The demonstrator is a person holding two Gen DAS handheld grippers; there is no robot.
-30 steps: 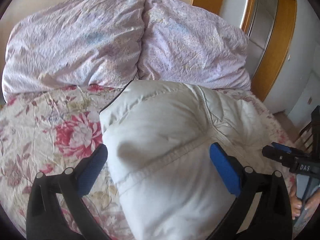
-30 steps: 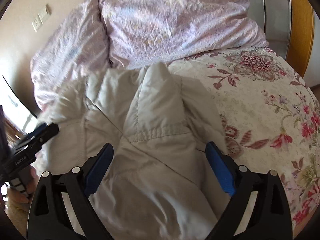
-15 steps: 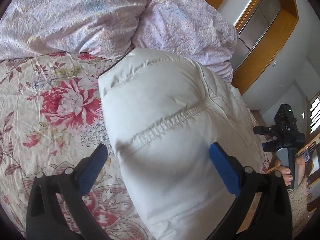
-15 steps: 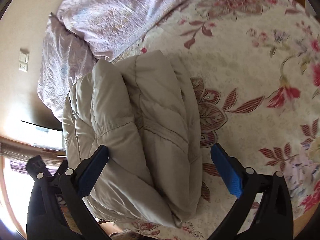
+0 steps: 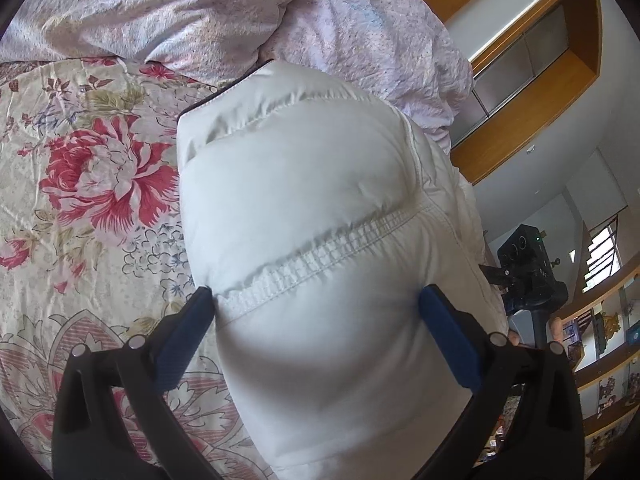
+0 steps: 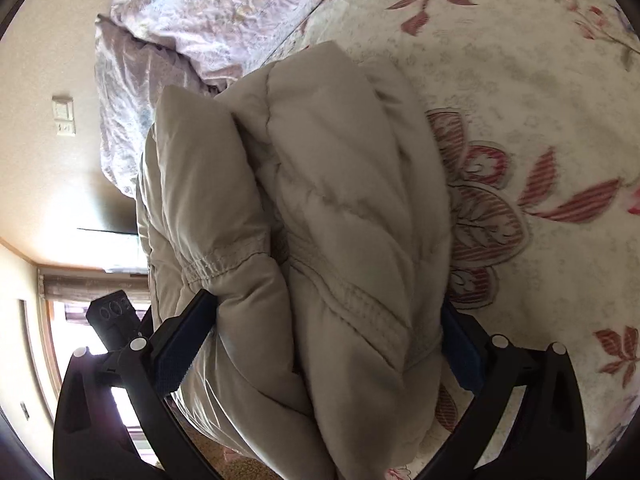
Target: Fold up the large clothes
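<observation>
Puffy white down jacket (image 5: 320, 240) sits bunched on the floral bedspread (image 5: 80, 200), near the edge of the bed, w/ two lilac pillows (image 5: 200, 12) just behind it at the head end. Left gripper (image 5: 316, 320) is spread wide, both blue pads (image 5: 188, 332) pressed up against the sides of the padded bulk, the stitched elastic seam running across between them; the jacket fills the whole span, but can't tell if it's truly clamped or just straddled. Over on the right wrist cam, right gripper (image 6: 324, 336) is likewise wide apart, left pad touching a gathered cuff fold, right pad (image 6: 460, 356) half hidden behind the fabric; again contact both sides, real grip unclear. Jacket (image 6: 320, 220) here looks beige in shadow, doubled over into thick folds, lying partly on the bedspread (image 6: 540, 100) and hanging past the bed edge toward the floor. Wall switch (image 6: 63, 116) off to the left, wooden wardrobe frame (image 5: 532, 112) on the other cam's right.
</observation>
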